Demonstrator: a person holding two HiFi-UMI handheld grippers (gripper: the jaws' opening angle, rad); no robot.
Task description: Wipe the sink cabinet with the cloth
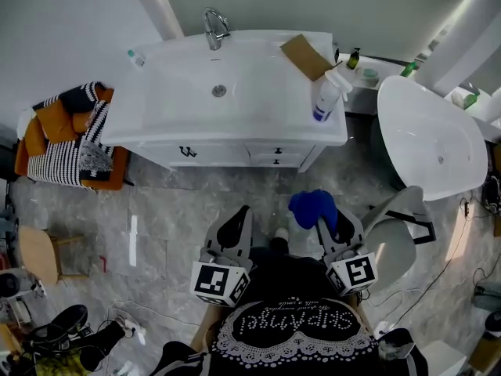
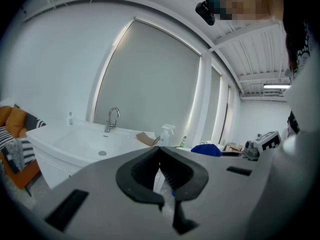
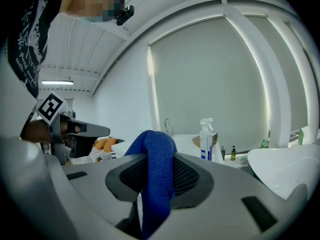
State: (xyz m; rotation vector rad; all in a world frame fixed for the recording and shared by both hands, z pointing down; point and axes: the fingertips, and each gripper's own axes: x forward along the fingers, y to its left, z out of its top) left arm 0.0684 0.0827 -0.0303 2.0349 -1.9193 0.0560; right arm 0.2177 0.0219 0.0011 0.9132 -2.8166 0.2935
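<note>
The white sink cabinet point(image 1: 235, 151) stands against the far wall, with its basin point(image 1: 219, 84) and a chrome tap point(image 1: 213, 28) on top. My right gripper point(image 1: 329, 224) is shut on a blue cloth point(image 1: 313, 207), held over the floor in front of the cabinet's right end. The cloth point(image 3: 157, 179) hangs pinched between the jaws in the right gripper view. My left gripper point(image 1: 233, 229) is beside it at the left, shut and holding nothing point(image 2: 160, 176).
A spray bottle point(image 1: 327, 94) and a cardboard piece point(image 1: 307, 56) sit on the cabinet's right end. A white bathtub point(image 1: 430, 135) stands to the right. A chair with orange and striped cushions point(image 1: 66, 135) is at the left. Cables and shoes lie on the floor at the lower left.
</note>
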